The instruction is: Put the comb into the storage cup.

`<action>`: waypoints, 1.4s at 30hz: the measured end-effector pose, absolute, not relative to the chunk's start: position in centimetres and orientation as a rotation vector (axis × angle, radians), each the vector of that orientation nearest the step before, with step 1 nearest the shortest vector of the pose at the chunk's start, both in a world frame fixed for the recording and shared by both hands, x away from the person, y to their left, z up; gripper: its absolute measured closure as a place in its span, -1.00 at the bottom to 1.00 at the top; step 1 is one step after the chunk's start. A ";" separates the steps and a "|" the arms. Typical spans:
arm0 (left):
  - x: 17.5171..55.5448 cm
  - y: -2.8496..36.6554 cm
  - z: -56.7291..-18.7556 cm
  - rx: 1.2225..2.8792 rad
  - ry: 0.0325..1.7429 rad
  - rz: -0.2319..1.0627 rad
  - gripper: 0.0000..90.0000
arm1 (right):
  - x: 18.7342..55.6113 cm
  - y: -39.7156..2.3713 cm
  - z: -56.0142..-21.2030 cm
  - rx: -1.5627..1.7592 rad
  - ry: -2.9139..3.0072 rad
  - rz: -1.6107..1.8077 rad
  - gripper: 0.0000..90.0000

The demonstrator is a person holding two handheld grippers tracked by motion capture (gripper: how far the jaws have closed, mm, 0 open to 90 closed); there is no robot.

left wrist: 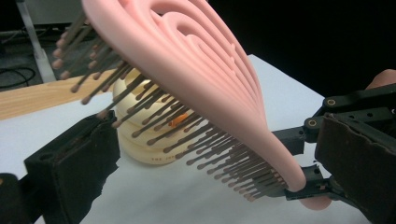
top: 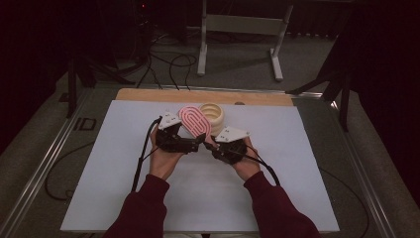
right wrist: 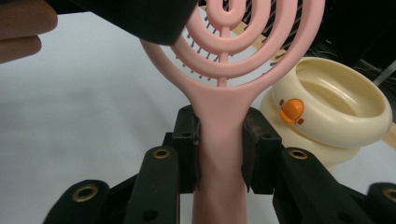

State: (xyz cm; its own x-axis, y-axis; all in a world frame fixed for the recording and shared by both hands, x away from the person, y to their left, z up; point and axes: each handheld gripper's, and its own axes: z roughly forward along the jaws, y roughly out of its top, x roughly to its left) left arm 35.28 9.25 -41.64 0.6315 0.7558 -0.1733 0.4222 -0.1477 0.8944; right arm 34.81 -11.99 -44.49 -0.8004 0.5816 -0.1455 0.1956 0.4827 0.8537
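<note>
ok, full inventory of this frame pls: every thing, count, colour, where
hairbrush: 1, pink, vented head with dark bristles, held above the sheet, handle clamped in the right gripper, head over the left gripper's jaws
bowl-shaped container: 1, cream with an orange duck-like mark, on the sheet just behind the brush
sheet: 1, white, covering the table
wooden board: 1, light wood, along the far edge of the sheet
frame stand: 1, pale grey, on the floor beyond the table
cables: several, black, on the floor behind the table
left gripper: 1, black, jaws apart either side of the brush head, not pressing it
right gripper: 1, black, shut on the brush handle
hands: 2, dark red sleeves, entering from the bottom of the high view
</note>
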 end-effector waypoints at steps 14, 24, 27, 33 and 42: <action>35.6 8.7 -41.7 1.773 0.975 0.361 -0.80 | 34.7 -12.0 -44.5 0.646 2.312 1.261 0.56; 35.7 8.4 -41.7 1.762 0.980 0.342 -0.60 | 34.7 -11.9 -44.5 0.645 2.307 1.265 0.56; 35.8 8.3 -41.8 1.762 0.978 0.330 -0.55 | 34.7 -11.9 -44.4 0.641 2.305 1.265 0.56; 35.8 8.3 -41.7 1.746 0.971 0.289 -0.36 | 34.6 -11.9 -44.5 0.633 2.306 1.262 0.56; 36.0 8.5 -41.7 1.731 0.967 0.263 0.01 | 34.6 -11.9 -44.5 0.630 2.303 1.265 0.56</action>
